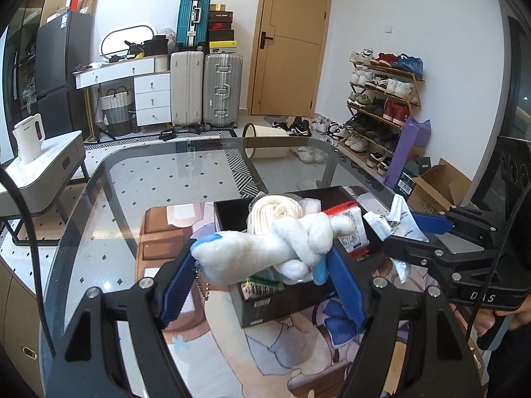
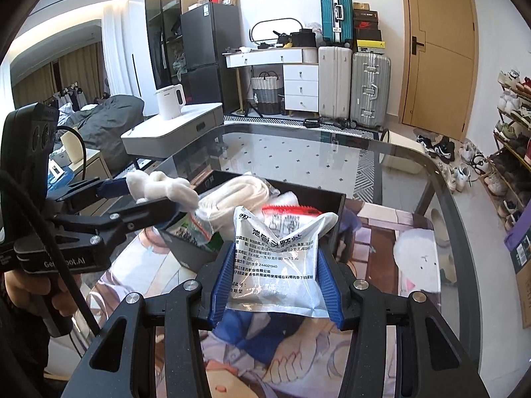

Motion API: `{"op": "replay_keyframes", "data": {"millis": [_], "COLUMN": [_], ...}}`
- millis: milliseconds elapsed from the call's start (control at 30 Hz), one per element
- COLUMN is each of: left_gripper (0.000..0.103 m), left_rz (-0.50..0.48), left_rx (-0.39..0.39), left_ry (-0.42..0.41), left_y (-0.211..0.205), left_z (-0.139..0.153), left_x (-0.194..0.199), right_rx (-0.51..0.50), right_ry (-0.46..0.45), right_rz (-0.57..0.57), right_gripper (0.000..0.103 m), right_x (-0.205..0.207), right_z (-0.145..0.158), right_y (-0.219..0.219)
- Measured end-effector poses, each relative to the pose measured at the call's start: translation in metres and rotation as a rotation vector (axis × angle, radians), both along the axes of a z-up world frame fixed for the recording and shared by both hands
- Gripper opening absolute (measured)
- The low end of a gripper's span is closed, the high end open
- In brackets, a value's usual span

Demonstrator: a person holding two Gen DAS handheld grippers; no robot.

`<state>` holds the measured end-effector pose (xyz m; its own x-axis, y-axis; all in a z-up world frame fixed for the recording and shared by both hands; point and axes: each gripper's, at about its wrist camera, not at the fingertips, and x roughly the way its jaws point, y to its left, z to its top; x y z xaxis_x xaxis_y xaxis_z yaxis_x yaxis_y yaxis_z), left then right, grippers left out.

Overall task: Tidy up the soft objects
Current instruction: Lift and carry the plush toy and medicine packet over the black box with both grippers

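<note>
My left gripper (image 1: 262, 262) is shut on a white plush toy (image 1: 265, 245) with blue patches and a bead chain, held above the black box (image 1: 265, 308). The toy also shows in the right wrist view (image 2: 162, 185). My right gripper (image 2: 272, 265) is shut on a silver-white sachet packet (image 2: 275, 258) with printed text, held just in front of the black box (image 2: 318, 195). The packet shows at the right in the left wrist view (image 1: 398, 219). The box holds a rolled cream cloth (image 1: 275, 212), a red-topped packet (image 1: 348, 225) and a green packet (image 2: 195, 232).
The box stands on a printed mat (image 1: 298, 348) on a glass table (image 1: 166, 179). A white side cabinet with a kettle (image 1: 30, 139) stands at the left. Suitcases (image 1: 205, 89), a shoe rack (image 1: 381, 106) and cardboard boxes (image 1: 434, 189) line the room behind.
</note>
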<state>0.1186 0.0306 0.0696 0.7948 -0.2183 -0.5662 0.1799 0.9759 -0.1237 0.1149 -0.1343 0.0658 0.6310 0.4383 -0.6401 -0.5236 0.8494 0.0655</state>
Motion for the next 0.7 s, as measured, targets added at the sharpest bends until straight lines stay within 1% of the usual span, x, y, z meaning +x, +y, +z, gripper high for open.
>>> {"op": "replay_keyframes", "data": {"millis": [433, 700], "left_gripper": [0.076, 0.076], "left_rz": [-0.019, -0.025], "left_rx": [0.013, 0.013], "left_ry": [-0.009, 0.006], "left_y": [-0.005, -0.004], "left_z": [0.002, -0.005], "left_x": [0.019, 0.028], "right_rx": [0.005, 0.003], "right_ry": [-0.003, 0.005], "right_rz": [0.002, 0.009], "right_gripper": [0.048, 0.048], "right_x": [0.02, 0.03], "right_z": [-0.004, -0.007], "right_y": [0.013, 0.018]}}
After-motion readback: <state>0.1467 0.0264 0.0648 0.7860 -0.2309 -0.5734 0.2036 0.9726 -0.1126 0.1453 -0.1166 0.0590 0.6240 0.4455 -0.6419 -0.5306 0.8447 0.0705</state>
